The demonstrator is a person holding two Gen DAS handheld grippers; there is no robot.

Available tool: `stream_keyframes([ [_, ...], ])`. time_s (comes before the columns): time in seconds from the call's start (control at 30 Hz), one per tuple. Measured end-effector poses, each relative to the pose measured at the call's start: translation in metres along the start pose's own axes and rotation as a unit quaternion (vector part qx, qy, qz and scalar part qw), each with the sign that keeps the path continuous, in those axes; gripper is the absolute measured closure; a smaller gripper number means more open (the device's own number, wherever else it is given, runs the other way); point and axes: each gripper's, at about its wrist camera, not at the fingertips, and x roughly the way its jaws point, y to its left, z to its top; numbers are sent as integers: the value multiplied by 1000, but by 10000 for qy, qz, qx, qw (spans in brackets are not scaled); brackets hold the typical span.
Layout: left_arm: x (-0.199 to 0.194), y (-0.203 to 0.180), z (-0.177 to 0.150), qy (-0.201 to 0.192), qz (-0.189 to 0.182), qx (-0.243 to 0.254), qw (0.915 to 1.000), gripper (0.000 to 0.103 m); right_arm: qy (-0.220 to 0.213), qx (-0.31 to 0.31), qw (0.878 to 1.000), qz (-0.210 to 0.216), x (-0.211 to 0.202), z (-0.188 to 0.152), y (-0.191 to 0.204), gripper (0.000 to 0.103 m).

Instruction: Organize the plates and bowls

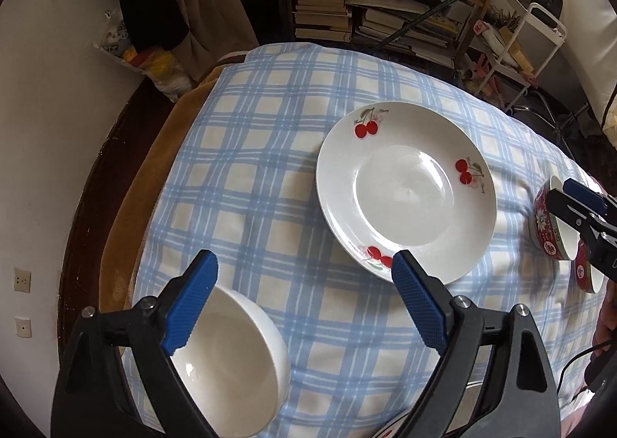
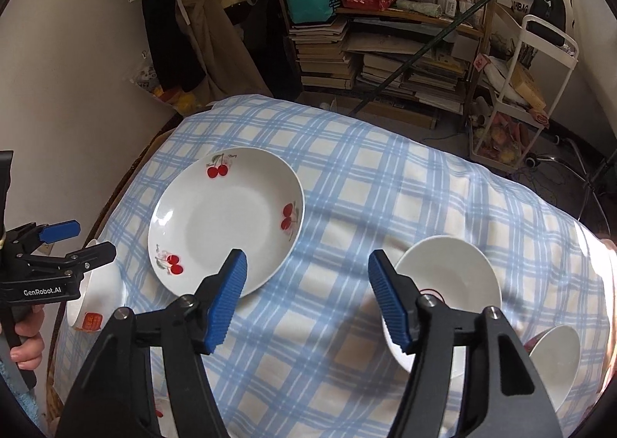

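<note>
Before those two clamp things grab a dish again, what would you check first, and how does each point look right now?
1. Left gripper open with nothing between the pads: ok.
2. Right gripper open and holding nothing: ok.
3. Cherry plate lying flat on the checked cloth, nothing on it: ok.
4. White bowl at the left gripper upright: ok.
5. Two red-patterned bowls near the right gripper upright and apart: cannot tell, the gripper hides part of them.
6. Grippers apart from each other: ok.
</note>
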Motion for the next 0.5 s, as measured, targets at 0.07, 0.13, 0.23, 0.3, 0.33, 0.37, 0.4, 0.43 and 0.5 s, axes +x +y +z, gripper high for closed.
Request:
stream_keyframes([
  [0.07,10,0,9,76,-1,6,10000,13,129,96,9999,9,12,9,-3,34],
  [0.13,19,4,17,118,-88,-105,9998,13,184,177,9997,-29,23,17,-4,34],
  [0.23,37,13,23,219,-332,-377,9985,13,209,247,9995,45,36,24,-5,34],
  [0.3,47,19,24,239,-436,-525,9974,14,312,400,9987,59,45,28,-7,34],
  [0.33,49,22,24,202,-482,-633,9966,14,385,486,9981,66,50,29,-8,34],
  [0.37,52,24,24,188,-530,-723,9958,15,471,533,9974,70,55,30,-9,34],
  [0.4,56,25,24,224,-566,-799,9949,17,502,532,9973,97,59,30,-8,34],
  [0.43,60,26,24,270,-601,-839,9943,20,519,510,9973,78,63,30,-7,34],
  [0.5,69,24,26,367,-542,-774,9949,26,562,543,9969,38,71,31,-8,35],
])
